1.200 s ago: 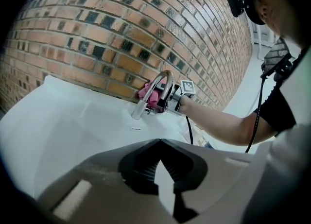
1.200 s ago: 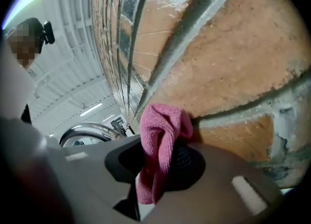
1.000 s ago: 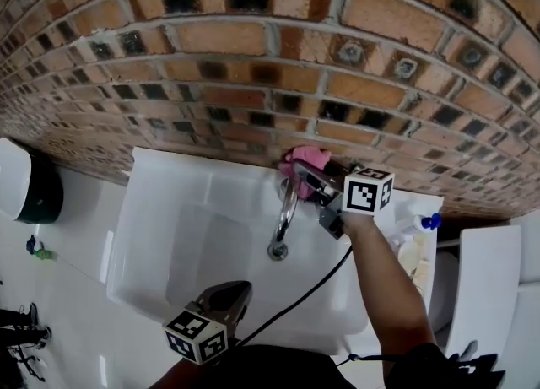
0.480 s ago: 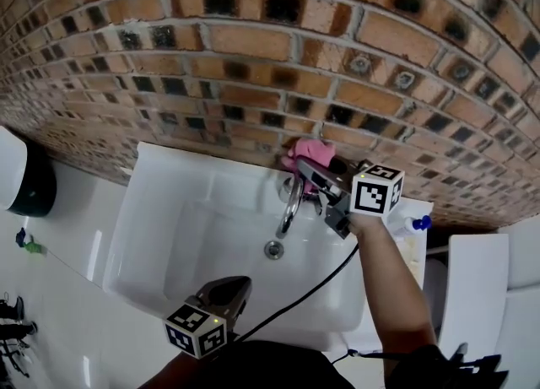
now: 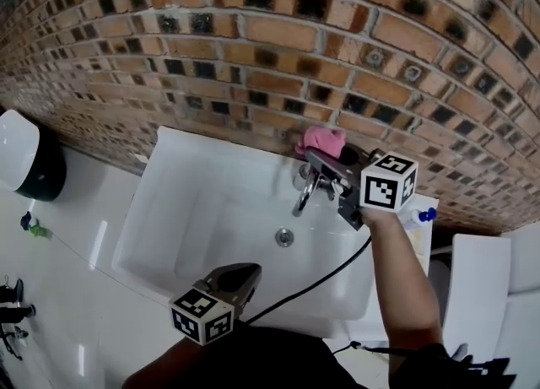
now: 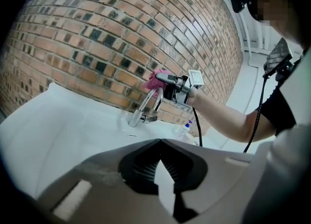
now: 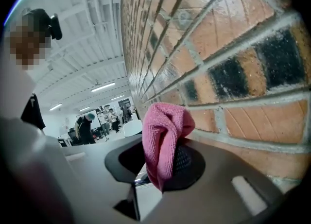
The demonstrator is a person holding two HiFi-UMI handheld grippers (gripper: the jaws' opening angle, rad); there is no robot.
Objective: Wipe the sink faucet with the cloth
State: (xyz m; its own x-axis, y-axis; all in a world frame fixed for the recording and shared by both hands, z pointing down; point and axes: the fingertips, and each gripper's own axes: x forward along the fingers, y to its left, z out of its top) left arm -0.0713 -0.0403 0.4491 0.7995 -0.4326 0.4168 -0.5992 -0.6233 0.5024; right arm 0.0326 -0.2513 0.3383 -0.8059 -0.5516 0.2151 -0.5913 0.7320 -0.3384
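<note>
Your right claw (image 5: 331, 168) clamps the pink cloth (image 5: 323, 140) at the back edge of the sink (image 5: 169, 178), above the faucet (image 5: 305, 195); press it down along the spout, your left claw (image 5: 239, 280) closed, empty

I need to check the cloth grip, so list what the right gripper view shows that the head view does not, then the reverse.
Only the right gripper view: the right gripper seen close up, jaws closed on a fold of the pink cloth, and a lit room with people far behind.

Only the head view: the sink basin with its drain, the faucet in full, the blue-capped bottle, and the left gripper near the sink's front edge.

Both: the cloth and the brick wall.
</note>
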